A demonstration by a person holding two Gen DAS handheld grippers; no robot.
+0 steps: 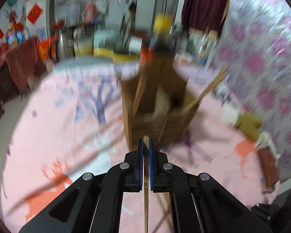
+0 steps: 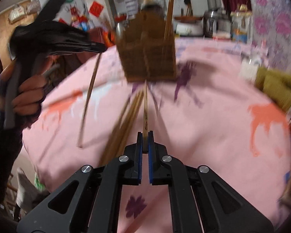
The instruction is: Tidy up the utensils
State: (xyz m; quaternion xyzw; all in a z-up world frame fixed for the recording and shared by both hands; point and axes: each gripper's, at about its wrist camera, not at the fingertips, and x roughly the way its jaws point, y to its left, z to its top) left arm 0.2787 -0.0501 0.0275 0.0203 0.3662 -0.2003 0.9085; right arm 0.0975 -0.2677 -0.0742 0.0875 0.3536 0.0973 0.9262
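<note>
A brown wooden utensil box point(image 1: 157, 106) stands on the pink cloth-covered table point(image 1: 67, 116), with chopsticks leaning in it. My left gripper point(image 1: 145, 145) is shut on a single wooden chopstick point(image 1: 145, 194) that runs down between the blue pads and pokes out just above them. In the right wrist view the same box point(image 2: 147, 52) sits ahead. My right gripper point(image 2: 145, 136) is shut on another chopstick point(image 2: 145, 106) that points toward the box. A loose bundle of chopsticks point(image 2: 124, 124) lies on the cloth left of it. The other hand with the left gripper point(image 2: 95, 47) and its chopstick is at the upper left.
An olive and white cloth point(image 1: 246, 122) lies at the table's right side, beside a flowered purple curtain point(image 1: 261, 58). Jars, bottles and a cooker point(image 2: 215, 23) crowd the far side behind the box. Everything is motion-blurred.
</note>
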